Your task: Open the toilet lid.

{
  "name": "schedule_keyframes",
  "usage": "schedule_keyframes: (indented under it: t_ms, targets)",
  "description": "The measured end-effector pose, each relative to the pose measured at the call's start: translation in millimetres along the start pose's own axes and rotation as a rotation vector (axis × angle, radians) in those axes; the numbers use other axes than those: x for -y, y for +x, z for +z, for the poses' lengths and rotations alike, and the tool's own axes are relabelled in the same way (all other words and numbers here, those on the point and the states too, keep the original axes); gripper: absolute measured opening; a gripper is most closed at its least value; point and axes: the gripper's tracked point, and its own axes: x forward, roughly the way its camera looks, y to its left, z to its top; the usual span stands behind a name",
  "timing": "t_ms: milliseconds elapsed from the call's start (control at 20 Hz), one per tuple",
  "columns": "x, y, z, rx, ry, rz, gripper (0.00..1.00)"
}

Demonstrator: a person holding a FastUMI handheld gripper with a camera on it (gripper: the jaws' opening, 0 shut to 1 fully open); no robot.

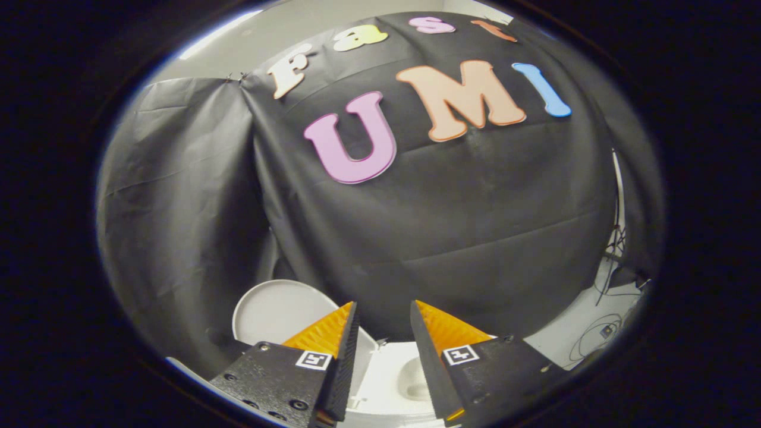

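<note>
A white toilet sits low below me, against the black cloth wall. Its lid [276,312] stands raised, a pale oval leaning back toward the cloth, left of my left finger. The white seat and bowl [399,380] show in the gap between my fingers and under them. My gripper [383,309] hangs above the toilet, open, with nothing between the fingers. It touches neither the lid nor the seat.
Black cloth [452,226] hangs close behind the toilet and folds around on the left side. On the right, pale floor [585,333] carries thin cables [597,339] and a thin stand or wire [618,238] rising along the cloth's edge.
</note>
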Motion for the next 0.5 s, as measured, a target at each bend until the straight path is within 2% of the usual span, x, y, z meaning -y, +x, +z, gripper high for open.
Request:
schedule_keyframes:
  t_ms: [500]
  targets:
    - [136.2, -63.5, 29.8, 0.109, -0.009, -0.126, 0.53]
